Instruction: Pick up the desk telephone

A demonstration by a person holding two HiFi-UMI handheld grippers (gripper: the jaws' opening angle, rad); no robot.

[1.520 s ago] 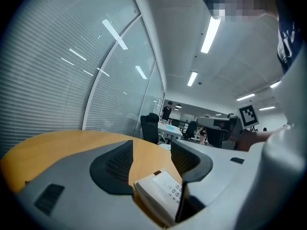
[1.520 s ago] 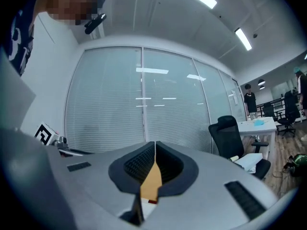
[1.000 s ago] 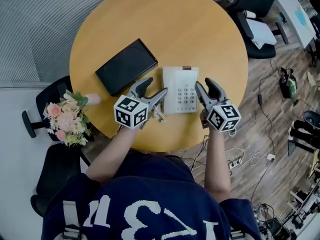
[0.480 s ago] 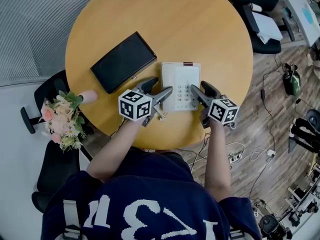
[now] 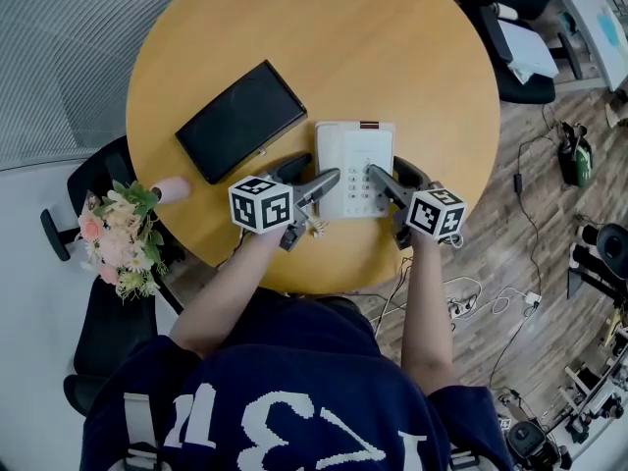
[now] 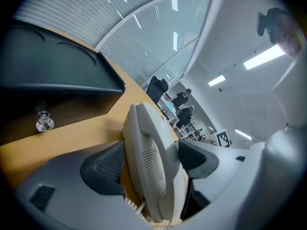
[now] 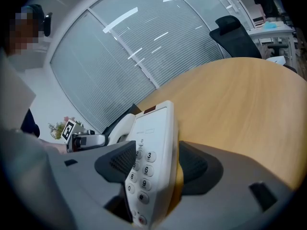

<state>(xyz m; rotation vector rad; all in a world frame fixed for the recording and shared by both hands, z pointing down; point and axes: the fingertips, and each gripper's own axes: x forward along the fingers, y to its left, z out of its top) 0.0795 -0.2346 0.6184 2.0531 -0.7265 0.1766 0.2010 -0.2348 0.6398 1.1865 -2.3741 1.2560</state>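
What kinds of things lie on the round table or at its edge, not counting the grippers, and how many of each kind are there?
Desk telephone: 1
Black flat box: 1
Flower bouquet: 1
Total: 3

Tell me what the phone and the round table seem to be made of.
Desk telephone: likely moulded plastic, off-white, smooth with a soft sheen; rounded edges and slotted handset grille suggest it.
Table: probably wood veneer or laminate, light brown, satin; faint grain lines show, real wood unclear.
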